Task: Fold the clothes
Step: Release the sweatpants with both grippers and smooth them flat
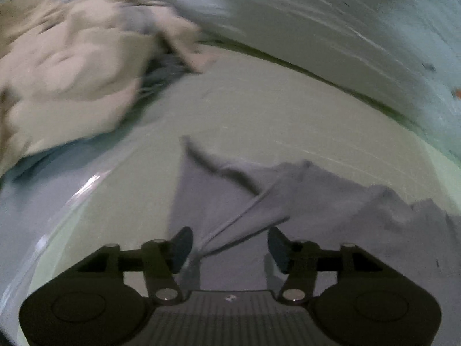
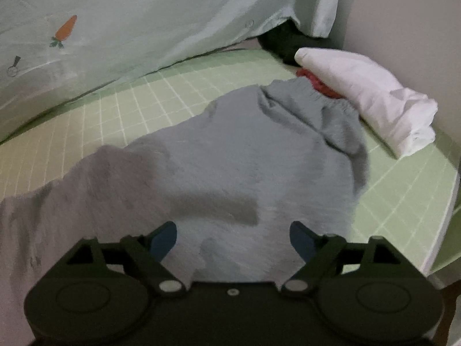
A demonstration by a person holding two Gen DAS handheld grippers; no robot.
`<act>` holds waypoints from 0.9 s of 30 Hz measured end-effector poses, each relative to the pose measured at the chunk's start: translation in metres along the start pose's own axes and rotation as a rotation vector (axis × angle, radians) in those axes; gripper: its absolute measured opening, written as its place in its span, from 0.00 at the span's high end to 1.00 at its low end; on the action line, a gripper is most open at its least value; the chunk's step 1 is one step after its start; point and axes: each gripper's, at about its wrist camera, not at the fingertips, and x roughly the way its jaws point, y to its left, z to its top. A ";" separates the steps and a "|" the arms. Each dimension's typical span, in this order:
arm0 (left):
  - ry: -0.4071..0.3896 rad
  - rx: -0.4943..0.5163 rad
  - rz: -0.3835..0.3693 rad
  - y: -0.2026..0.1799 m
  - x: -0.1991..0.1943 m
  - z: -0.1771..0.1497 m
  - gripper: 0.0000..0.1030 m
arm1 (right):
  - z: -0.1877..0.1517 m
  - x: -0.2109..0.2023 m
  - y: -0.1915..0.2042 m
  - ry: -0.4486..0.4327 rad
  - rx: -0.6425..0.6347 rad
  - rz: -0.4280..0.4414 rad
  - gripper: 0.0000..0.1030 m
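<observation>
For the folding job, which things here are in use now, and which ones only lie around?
In use:
- grey garment, spread on the green mat
- left gripper, open over it
- right gripper, open over it

Lying around:
- white folded cloth
- red item under it
- beige clothes heap
- carrot-print fabric

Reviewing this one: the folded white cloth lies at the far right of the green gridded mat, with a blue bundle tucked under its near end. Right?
Not quite. The bundle under the folded white cloth is red, not blue, as the right wrist view shows. The cloth does lie at the far right of the green gridded mat.
</observation>
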 end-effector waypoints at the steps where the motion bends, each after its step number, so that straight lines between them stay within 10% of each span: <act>1: 0.009 0.031 -0.009 -0.006 0.009 0.004 0.39 | 0.001 0.005 0.005 0.004 0.011 -0.004 0.16; 7: 0.042 0.073 0.018 -0.021 0.047 0.019 0.47 | 0.019 0.032 0.034 0.035 0.032 -0.031 0.16; 9: 0.021 0.048 0.006 -0.015 0.047 0.025 0.95 | 0.023 0.035 0.040 0.041 0.032 -0.041 0.16; 18: -0.070 -0.258 0.152 0.066 0.041 0.054 0.97 | 0.016 0.039 0.050 0.078 -0.031 -0.069 0.17; 22: -0.045 -0.306 0.143 0.080 0.044 0.058 0.72 | 0.016 0.042 0.049 0.092 -0.026 -0.064 0.17; 24: -0.020 -0.298 0.144 0.078 0.047 0.058 0.38 | 0.016 0.041 0.049 0.081 -0.030 -0.061 0.17; 27: 0.003 -0.310 0.129 0.072 0.038 0.047 0.30 | 0.015 0.039 0.048 0.075 -0.028 -0.054 0.17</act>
